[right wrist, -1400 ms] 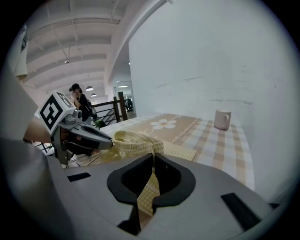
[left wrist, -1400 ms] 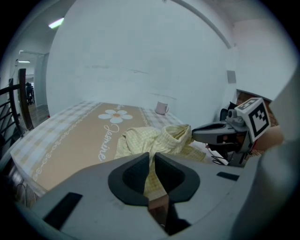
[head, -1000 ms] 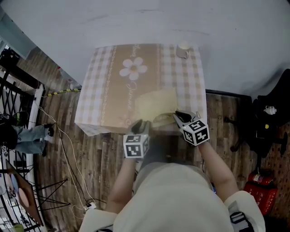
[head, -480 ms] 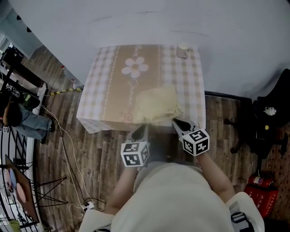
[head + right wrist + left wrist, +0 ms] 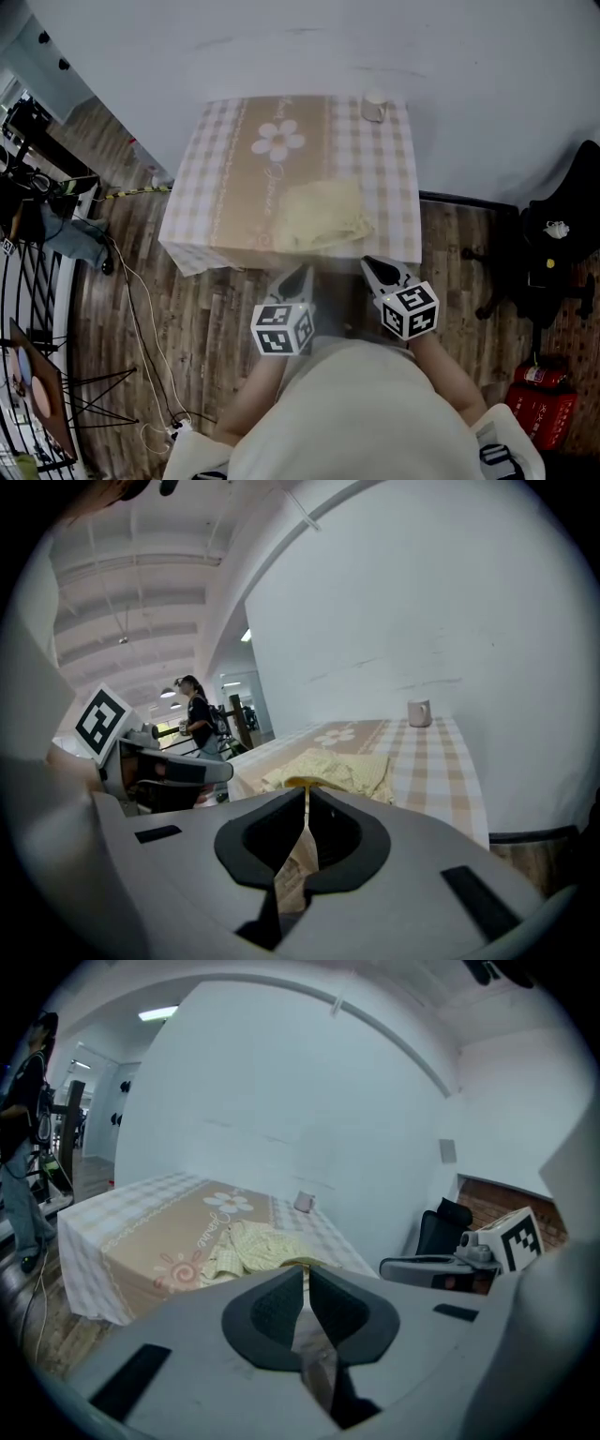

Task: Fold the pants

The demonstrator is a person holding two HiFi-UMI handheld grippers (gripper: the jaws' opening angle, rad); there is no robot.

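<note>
The pants (image 5: 323, 216) are pale yellow checked cloth, lying in a loosely folded heap near the front edge of the table (image 5: 225, 187). They also show in the left gripper view as pants (image 5: 253, 1246) and in the right gripper view as pants (image 5: 333, 766). My left gripper (image 5: 299, 278) hangs shut off the table's front edge, over the floor, holding nothing. My right gripper (image 5: 376, 269) is beside it, also shut and empty, just short of the table edge. Both point toward the pants without touching them.
A small mug (image 5: 374, 106) stands at the table's far right corner by the white wall. A black chair (image 5: 553, 234) and a red object (image 5: 534, 398) are on the right. Cables and a metal rack (image 5: 37, 281) are on the left. A person (image 5: 197, 719) stands in the background.
Both grippers have drawn back from the pants' near edge toward my body and now hang over the floor. The pants stay on the table.
</note>
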